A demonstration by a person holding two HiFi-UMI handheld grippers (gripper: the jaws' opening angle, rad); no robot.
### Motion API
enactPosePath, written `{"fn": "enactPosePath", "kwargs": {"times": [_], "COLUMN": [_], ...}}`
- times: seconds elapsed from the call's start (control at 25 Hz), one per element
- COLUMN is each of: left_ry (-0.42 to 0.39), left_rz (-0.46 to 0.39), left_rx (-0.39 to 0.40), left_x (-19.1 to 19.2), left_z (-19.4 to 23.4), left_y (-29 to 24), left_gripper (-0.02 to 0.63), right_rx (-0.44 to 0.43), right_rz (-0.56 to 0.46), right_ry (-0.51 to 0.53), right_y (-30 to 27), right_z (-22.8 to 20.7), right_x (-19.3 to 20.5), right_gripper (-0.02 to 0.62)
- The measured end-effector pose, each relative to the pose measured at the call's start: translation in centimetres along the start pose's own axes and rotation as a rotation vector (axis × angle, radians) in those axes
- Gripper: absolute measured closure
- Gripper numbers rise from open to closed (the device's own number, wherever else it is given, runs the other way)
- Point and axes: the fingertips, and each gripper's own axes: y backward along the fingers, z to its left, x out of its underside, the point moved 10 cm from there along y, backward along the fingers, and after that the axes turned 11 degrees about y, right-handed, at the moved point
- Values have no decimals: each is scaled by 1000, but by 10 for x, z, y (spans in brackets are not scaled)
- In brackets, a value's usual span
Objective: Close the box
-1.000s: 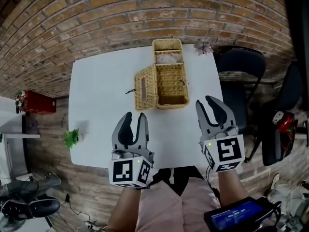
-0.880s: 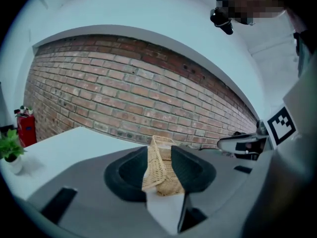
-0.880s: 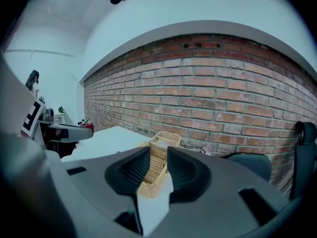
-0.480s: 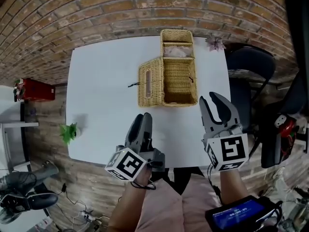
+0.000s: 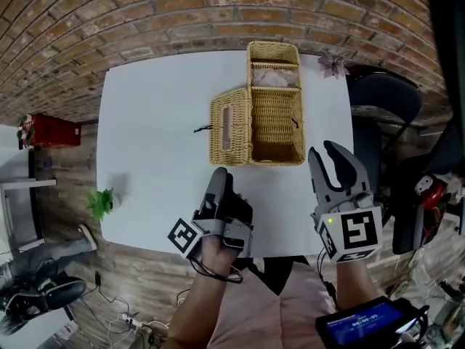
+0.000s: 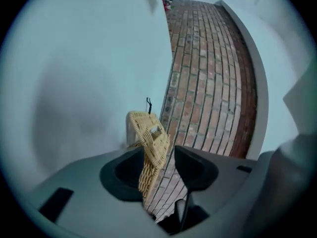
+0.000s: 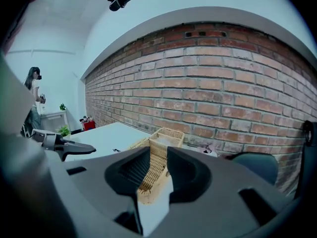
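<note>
A wicker box (image 5: 277, 126) stands on the white table (image 5: 152, 122), toward its far side. Its lid (image 5: 229, 126) hangs open off the left side, a small black loop at its outer edge. The far section (image 5: 274, 70) holds something pale. My left gripper (image 5: 220, 186) hovers before the lid, rolled onto its side; its jaws are opening with nothing between them. In the left gripper view the lid (image 6: 151, 142) shows beyond the left gripper (image 6: 159, 175). My right gripper (image 5: 336, 167) hangs near the box's front right corner, open and empty; the right gripper view frames the box (image 7: 157, 155) between its jaws.
A small green plant (image 5: 102, 203) stands at the table's left front corner and a pinkish flower (image 5: 334, 64) at the far right corner. A black chair (image 5: 385, 97) is right of the table. A brick wall (image 5: 218, 6) runs behind. A person (image 7: 33, 90) stands far off.
My left gripper has rolled onto its side, moved right and forward toward the lid, and its jaws have widened. The right gripper has barely moved.
</note>
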Motion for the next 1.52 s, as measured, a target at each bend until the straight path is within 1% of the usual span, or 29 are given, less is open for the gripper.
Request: {"fn": "enactPosePath", "kwargs": {"times": [0.12, 0.32, 0.52, 0.64, 0.8, 0.92, 1.16, 1.44, 1.52], "left_ry": [69, 128, 157, 162, 137, 83, -100, -313, -357], "left_rz": [-28, -54, -78, -92, -104, -105, -86, -19, 3], "left_rx": [-2, 5, 4, 14, 18, 26, 62, 107, 121], "left_x": [-6, -14, -21, -27, -30, -31, -29, -18, -11], "left_z": [11, 21, 31, 31, 28, 21, -7, -40, -48], "left_y": [-7, -19, -31, -32, -35, -31, -23, -17, -15], "left_gripper": [405, 405, 405, 436, 488, 502, 511, 511, 511], "right_rx": [-5, -10, -19, -18, -19, -17, -26, -38, -38], "right_rz": [8, 28, 50, 56, 56, 54, 45, 4, -6], "right_ry": [-3, -6, -1, -1, -6, -13, -33, -68, -82], "right_y": [-7, -13, -19, -20, -22, -23, -22, -17, -15], "right_z": [-2, -6, -10, -10, -12, -10, -2, 6, 6], "right_x": [3, 7, 11, 11, 13, 13, 12, 4, 3], "right_gripper": [485, 485, 485, 485, 485, 485, 485, 483, 482]}}
